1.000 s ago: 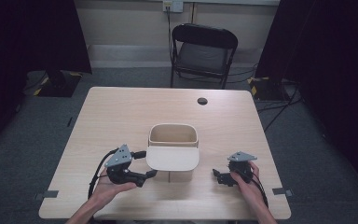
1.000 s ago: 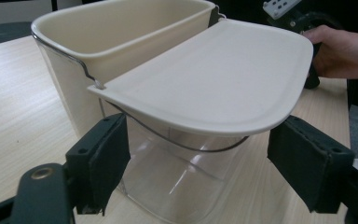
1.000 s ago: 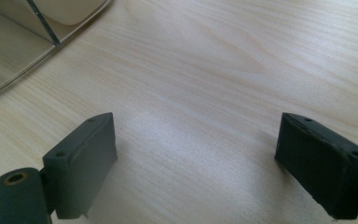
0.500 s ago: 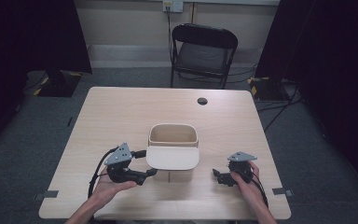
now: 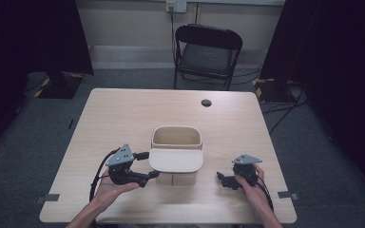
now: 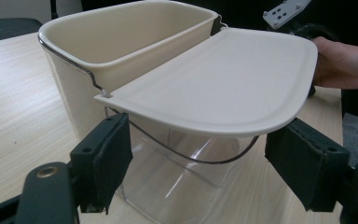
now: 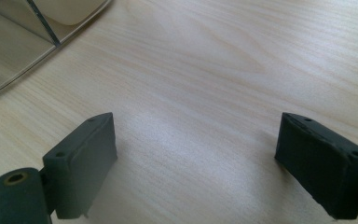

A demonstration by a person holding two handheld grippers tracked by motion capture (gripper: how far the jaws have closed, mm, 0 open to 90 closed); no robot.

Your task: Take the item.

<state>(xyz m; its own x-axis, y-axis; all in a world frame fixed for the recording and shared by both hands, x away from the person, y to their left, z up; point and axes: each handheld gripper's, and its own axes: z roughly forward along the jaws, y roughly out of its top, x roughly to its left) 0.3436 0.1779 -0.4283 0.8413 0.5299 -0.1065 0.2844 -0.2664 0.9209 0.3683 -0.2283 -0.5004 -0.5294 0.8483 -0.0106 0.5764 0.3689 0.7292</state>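
Bin: cream plastic bin [image 5: 176, 137] with rounded corners, a clear lower body and a thin wire bail, standing near the middle of the table, closer to the person's edge.
Lid: smooth cream flap lid [image 5: 176, 160], matte with a raised rim, swung out level toward the person.
Left gripper: black two-jaw left gripper [image 5: 148, 165] just beside the bin's left side; its jaws have just been opening and stand spread below the lid's edge, clamping nothing.
Right gripper: black right gripper [image 5: 222, 179] well apart from the bin, jaws spread wide over bare wood.
Surface: pale wood-grain table [image 5: 123, 114], a small black disc [image 5: 206, 102] near its far edge.
Room: grey carpet, dark curtains, black folding chair [image 5: 208, 54] behind.
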